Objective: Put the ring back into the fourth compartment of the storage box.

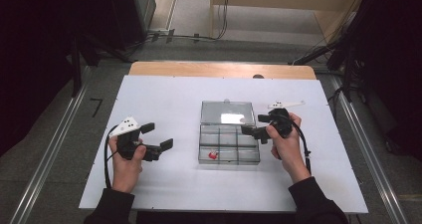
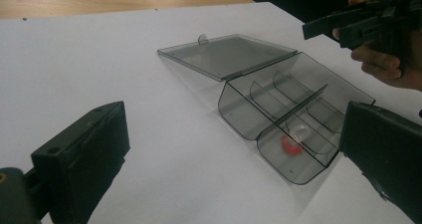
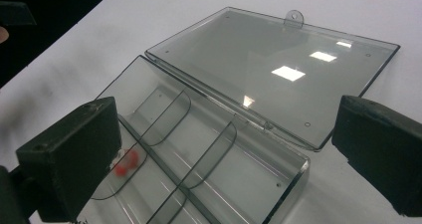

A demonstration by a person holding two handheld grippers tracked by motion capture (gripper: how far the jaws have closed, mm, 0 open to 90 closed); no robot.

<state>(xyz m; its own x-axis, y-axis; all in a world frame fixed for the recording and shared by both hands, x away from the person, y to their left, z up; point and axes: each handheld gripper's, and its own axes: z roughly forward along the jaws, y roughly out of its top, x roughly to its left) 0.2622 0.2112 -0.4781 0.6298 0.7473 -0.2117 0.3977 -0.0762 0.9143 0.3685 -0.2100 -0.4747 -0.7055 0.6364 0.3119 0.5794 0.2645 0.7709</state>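
On the white table (image 1: 164, 179), a clear smoke-grey compartment box (image 1: 229, 144) lies open, and it serves as the landmark for everything else. Its lid (image 1: 227, 112) is folded flat onto the table on the far side of the tray, joined to it along the hinge edge, with a small tab at the lid's far rim. Curved and straight dividers split the tray into several cells. A small red piece (image 1: 213, 155) rests in the near-left cell of the tray as seen from the high view; in the left gripper view it lies beside a pale rounded shape that cannot be identified. Left of the box, well apart from it, the left gripper (image 1: 158, 137) is held just above the table with its jaws wide apart and nothing between them; its own camera looks across the bare table toward the tray. At the box's right edge, the right gripper (image 1: 257, 126) hovers over the tray near the hinge, jaws likewise wide and empty, pointing toward the box's interior. Neither tool touches the box. Beyond the lid, a wooden strip (image 1: 221, 69) borders the table's far side.
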